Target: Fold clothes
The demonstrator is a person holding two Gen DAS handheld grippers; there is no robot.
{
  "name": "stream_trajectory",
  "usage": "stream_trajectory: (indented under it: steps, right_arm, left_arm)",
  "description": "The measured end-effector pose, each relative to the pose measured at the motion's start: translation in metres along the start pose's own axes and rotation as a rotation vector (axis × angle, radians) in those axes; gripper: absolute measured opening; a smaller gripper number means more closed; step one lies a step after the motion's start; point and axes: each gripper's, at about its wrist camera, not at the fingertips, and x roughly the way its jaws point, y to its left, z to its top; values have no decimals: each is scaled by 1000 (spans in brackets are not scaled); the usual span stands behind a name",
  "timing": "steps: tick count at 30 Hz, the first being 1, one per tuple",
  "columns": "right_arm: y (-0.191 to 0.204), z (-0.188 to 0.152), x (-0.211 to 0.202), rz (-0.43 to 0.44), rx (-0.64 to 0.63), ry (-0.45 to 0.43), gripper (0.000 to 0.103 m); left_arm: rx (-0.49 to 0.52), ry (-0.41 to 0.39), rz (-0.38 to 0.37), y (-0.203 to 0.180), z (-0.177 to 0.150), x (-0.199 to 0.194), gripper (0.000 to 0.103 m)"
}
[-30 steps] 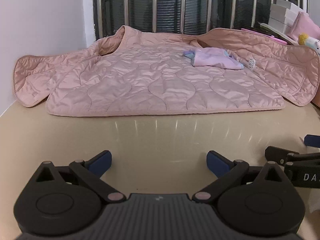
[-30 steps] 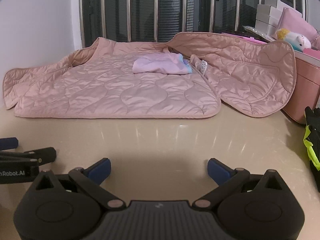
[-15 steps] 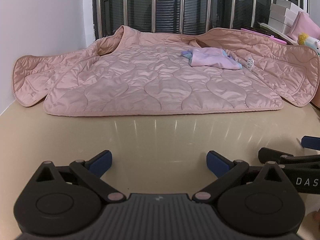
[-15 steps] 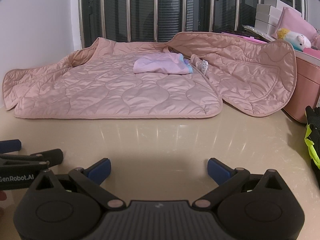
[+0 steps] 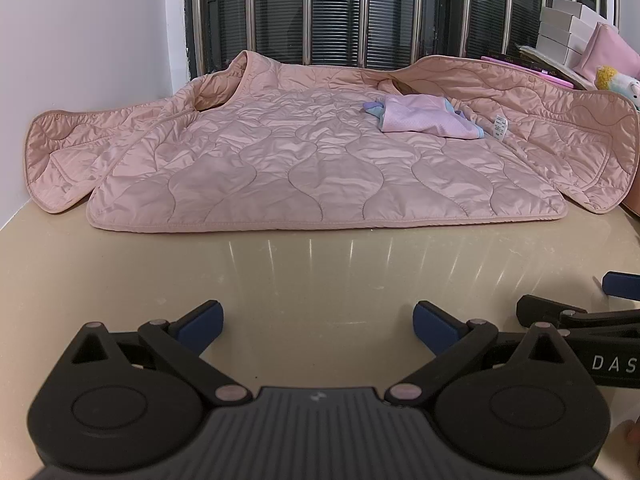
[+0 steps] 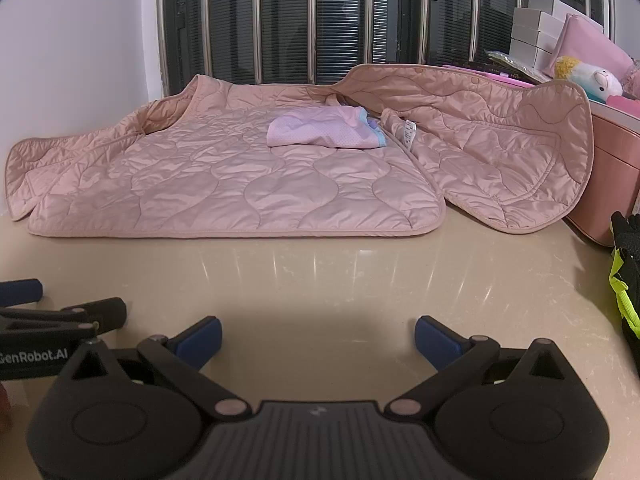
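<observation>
Left hand-held gripper (image 5: pixel 316 322) wide apart, empty | right hand-held gripper (image 6: pixel 318 334) likewise | jacket (image 5: pixel 320 160) untouched

My right gripper (image 5: pixel 624 300) runs off the picture's edge; the jacket's label (image 6: pixel 408 136) is too small to read.

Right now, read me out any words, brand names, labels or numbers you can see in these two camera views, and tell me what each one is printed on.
"DAS", cut off at the frame edge: on the side of the right gripper, seen from the left wrist view.
"enRobot.AI", first letter partly hidden: on the side of the left gripper, seen from the right wrist view.
White care tag sewn inside the pink quilted jacket: printed, but too small to read.
</observation>
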Motion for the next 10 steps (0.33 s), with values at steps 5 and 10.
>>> stream_trajectory:
  steps: [5, 10]
  right_arm:
    - [-1, 0, 0, 2, -2, 0, 103]
    - [-1, 0, 0, 3, -2, 0, 103]
  left_arm:
    - [0, 0, 0, 0, 0, 0, 102]
    - [-1, 0, 1, 0, 0, 0, 102]
